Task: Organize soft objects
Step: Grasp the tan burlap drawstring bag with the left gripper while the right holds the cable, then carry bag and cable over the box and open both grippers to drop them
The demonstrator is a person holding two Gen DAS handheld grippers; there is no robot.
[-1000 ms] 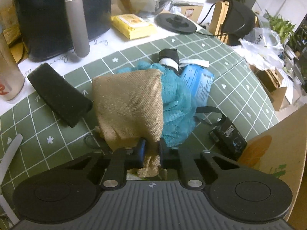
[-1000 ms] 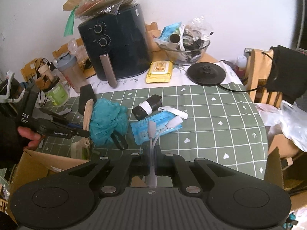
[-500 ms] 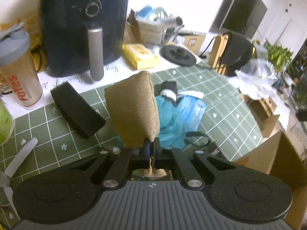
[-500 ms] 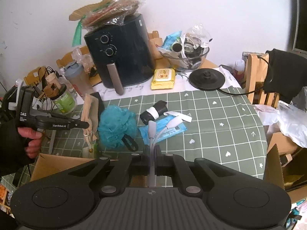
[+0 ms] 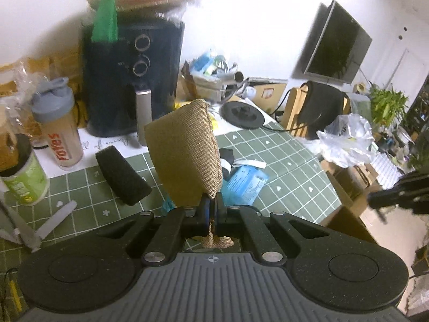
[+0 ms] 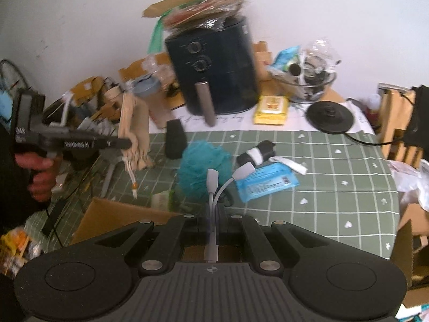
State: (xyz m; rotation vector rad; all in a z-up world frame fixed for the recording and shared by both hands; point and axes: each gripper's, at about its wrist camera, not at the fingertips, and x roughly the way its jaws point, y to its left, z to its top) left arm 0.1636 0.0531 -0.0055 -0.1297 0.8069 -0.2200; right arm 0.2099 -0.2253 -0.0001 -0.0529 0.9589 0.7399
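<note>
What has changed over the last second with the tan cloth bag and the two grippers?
The left gripper, shut on the tan cloth bag, has lifted it off the teal bath sponge and clear of the table. The right gripper stays shut on the white cable; the sponge has not moved.

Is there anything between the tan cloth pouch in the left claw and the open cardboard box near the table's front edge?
Nothing visible blocks it. The left claw holds the tan pouch in the air, above the table clutter, and the cardboard box lies open below and nearer the camera.
</note>
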